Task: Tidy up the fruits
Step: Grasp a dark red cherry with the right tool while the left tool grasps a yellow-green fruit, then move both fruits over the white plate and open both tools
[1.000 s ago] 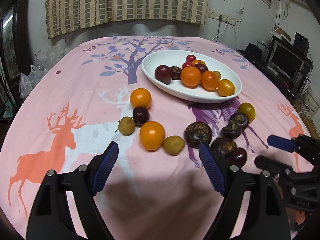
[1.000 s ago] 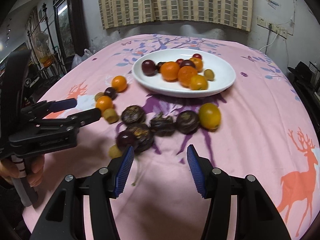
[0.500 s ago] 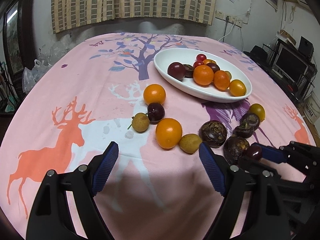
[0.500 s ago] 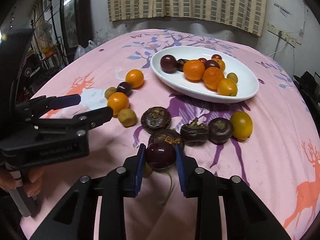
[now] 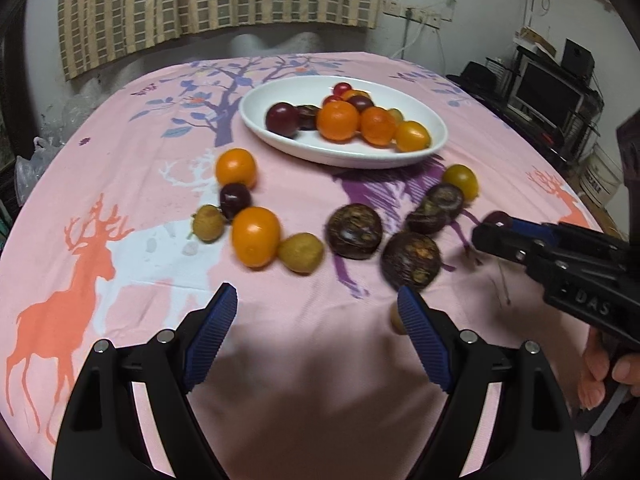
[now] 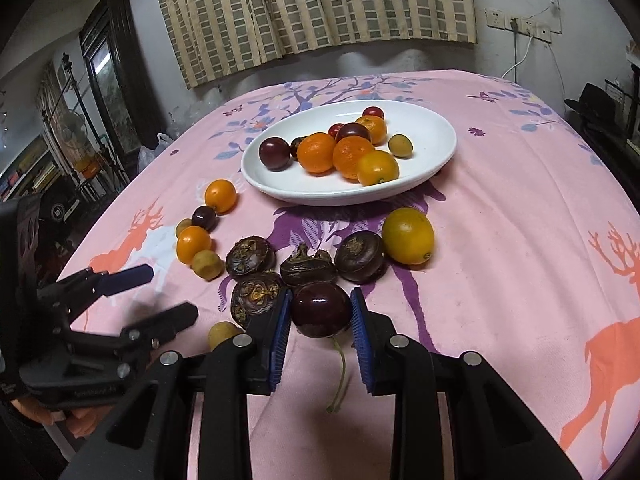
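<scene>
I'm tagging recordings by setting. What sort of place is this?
Most likely a lived-in home room: a table under a pink deer-print cloth, a checked curtain on the wall behind, and a monitor on shelving to the side.

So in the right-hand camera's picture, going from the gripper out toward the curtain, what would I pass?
Dark cherry clamped in the right gripper → wrinkled dark fruit → yellow-orange fruit → white plate of fruit → bare pink tablecloth → checked curtain.
</scene>
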The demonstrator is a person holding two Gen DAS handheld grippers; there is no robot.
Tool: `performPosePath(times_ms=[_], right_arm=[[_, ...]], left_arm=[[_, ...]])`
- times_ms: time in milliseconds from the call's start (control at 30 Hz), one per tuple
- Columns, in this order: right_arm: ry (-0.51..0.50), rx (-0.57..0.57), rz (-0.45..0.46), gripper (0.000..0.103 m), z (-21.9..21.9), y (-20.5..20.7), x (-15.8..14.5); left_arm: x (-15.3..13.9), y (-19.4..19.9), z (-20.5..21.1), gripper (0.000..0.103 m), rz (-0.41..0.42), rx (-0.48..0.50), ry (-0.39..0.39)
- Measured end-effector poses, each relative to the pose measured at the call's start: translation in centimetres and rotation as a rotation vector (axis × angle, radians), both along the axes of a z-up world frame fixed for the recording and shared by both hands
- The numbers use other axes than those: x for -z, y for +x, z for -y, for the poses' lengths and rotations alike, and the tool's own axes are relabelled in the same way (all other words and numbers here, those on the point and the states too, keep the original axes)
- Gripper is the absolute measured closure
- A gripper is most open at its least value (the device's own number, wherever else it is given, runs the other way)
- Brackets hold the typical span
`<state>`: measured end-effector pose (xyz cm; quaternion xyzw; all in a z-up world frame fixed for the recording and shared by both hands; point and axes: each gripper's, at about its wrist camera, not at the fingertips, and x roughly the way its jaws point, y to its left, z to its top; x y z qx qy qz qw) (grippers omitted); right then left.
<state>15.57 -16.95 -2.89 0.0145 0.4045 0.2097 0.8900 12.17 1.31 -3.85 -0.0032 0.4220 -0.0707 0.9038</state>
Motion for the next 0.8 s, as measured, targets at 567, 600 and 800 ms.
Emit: performPosePath(times_ms=[567,600,800], right_arm=[[0.033,0.016,0.017,0.073,1.1,-0.5,-1.0],[0.034,0.016,0.018,0.073,1.1,-0.6,-0.9],[0.062,0.014,0.031,0.073,1.0,-0.8,-1.6]], left_arm=[[1.6,0.6,5.1,0.081,-0.07,0.08,0.034],[1.4,0.4,5.1,0.081,-0.066,0.087,0.037],[-1.6,0.5,3.9,0.081,-0.011,0.095,0.013]])
